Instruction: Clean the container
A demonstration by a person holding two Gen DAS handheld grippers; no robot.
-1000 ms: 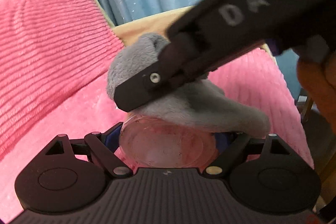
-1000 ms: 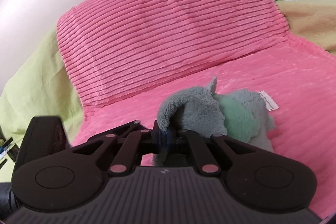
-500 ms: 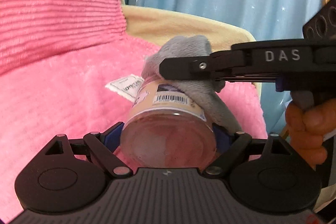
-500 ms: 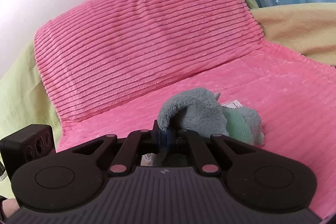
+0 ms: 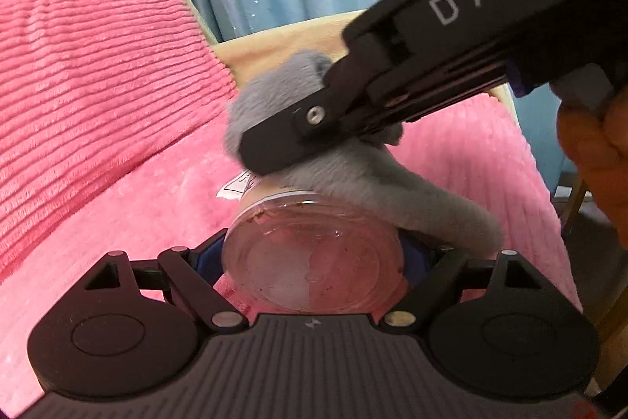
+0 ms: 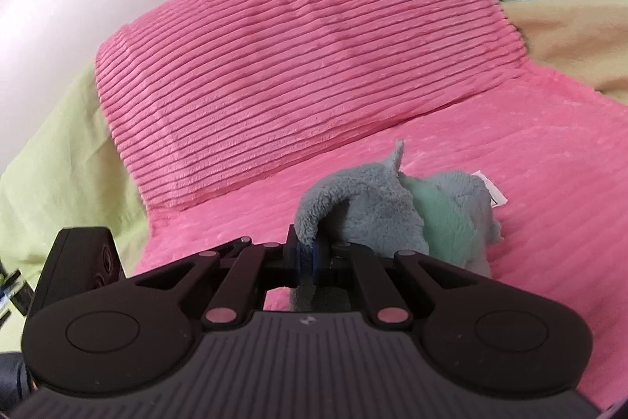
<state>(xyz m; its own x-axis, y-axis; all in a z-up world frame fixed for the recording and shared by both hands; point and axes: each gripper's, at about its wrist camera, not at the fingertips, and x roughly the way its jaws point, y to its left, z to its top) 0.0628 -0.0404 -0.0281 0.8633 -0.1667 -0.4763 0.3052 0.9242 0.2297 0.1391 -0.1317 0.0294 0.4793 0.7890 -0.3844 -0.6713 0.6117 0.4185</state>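
The left tool (image 5: 314, 254) clamps the clear container (image 5: 312, 262) by its sides, base toward the camera above the pink bed cover (image 5: 117, 214), so the right tool (image 6: 306, 258), pinching the grey cloth (image 5: 353, 179), can rub its far upper wall.

I am seeing a clear, glossy plastic jar (image 5: 312, 258), its smooth base showing brown specks. The cloth (image 5: 376, 183) is looking soft, fluffy, grey, with a pale green side. The left gripper (image 5: 314, 262) and right gripper (image 6: 308, 258) are showing matt black plastic with ribbed tops. The blanket (image 6: 510, 144) is looking like ribbed pink plush.
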